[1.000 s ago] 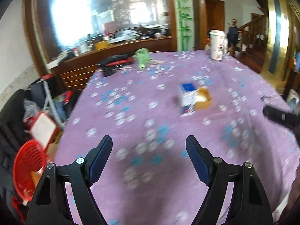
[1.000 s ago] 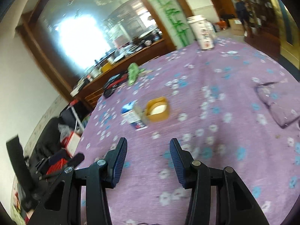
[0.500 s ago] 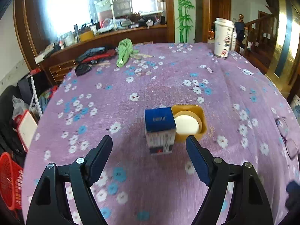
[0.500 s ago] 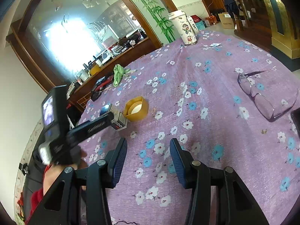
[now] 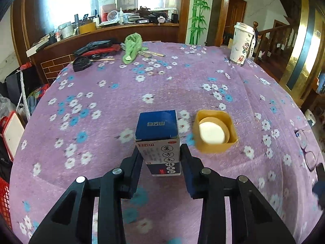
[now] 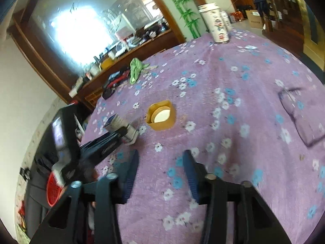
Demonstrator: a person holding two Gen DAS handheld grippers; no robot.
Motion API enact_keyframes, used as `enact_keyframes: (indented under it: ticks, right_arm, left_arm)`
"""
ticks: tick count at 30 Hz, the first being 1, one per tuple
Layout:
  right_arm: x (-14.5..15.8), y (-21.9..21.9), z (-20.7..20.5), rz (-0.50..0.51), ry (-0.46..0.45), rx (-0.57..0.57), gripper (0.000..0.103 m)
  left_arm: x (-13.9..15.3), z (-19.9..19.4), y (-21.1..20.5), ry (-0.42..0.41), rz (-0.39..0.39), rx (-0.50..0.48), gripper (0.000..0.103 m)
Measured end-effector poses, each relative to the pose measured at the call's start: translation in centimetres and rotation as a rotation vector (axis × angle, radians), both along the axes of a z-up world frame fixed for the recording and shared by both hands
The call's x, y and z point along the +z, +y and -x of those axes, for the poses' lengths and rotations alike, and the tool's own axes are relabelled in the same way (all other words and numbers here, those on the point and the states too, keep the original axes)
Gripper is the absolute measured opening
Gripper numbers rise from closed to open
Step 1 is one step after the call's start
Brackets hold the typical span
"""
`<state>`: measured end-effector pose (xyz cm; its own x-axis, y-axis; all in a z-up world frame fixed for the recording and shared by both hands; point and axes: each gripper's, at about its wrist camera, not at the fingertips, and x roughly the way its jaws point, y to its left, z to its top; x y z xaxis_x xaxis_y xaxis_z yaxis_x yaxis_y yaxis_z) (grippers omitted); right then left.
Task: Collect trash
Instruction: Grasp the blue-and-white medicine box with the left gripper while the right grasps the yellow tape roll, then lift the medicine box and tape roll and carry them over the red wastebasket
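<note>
Closed in on the medicine box since half a second back: left gripper nearer and lower, jaws just drawn together from wide apart, dark pads now flat against both sides of the upright box at lower centre of the left wrist view. Standing on the purple flowered tablecloth, this box: blue top with white lettering, white front face printed with black characters and a small red mark near the base. Just right of it, apart, a yellow tub with a white disc inside. Also narrowed, the right gripper, jaws just closing somewhat yet still parted over bare cloth, nothing between them.

Seen only from the right wrist view, at middle left: the left gripper from outside, with its black body and lit screen and its fingers clamped on the box, the yellow tub beyond. Blurred at right edge, a pair of glasses.

Farther back in the left wrist view: green cloth and black and red items at upper left, a tall printed cup at upper right. At far left edge, a red basket below the table.
</note>
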<state>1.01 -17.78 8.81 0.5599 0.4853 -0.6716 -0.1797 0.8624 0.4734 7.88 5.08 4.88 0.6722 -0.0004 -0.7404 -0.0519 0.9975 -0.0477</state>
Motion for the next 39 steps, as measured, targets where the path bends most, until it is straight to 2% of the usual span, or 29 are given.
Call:
enact_keyframes:
  ticks: [1, 6, 9, 11, 15, 21, 29, 35, 39]
  right_arm:
    - [0.2, 0.6, -0.7, 0.02, 0.004, -0.002, 0.033]
    - [-0.4, 4.0, -6.1, 0.117, 0.052, -0.01, 0.033]
    - [-1.8, 5.8, -9.1, 0.164, 0.085, -0.025, 0.029]
    - [-2.8, 6.3, -10.5, 0.172, 0.109, -0.034, 0.023]
    - [-4.4, 7.1, -12.2, 0.221, 0.11, -0.061, 0.021]
    - [-6.2, 8.0, -13.0, 0.27, 0.103, -0.047, 0.01]
    - [-6.9, 8.2, -13.0, 0.31, 0.075, -0.034, 0.003]
    - [-5.2, 8.3, -11.5, 0.295, -0.021, -0.025, 0.003]
    - [-4.1, 9.5, -10.1, 0.262, -0.085, 0.025, 0.003]
  left_arm:
    - [0.2, 0.6, 0.6, -0.009, -0.004, 0.0, 0.033]
    - [0.8, 3.5, 2.7, -0.07, -0.036, 0.016, 0.033]
    - [0.8, 3.9, 3.5, -0.097, -0.046, 0.032, 0.033]
    - [0.7, 4.0, 3.9, -0.113, -0.051, 0.037, 0.033]
    - [0.4, 4.0, 4.4, -0.127, -0.044, 0.042, 0.033]
    - [0.2, 3.8, 4.9, -0.128, -0.048, 0.049, 0.033]
    - [-0.3, 3.4, 4.7, -0.13, -0.086, 0.066, 0.033]
    - [-0.2, 3.7, 4.5, -0.147, -0.104, 0.073, 0.033]
    - [0.0, 3.9, 4.6, -0.158, -0.114, 0.082, 0.033]
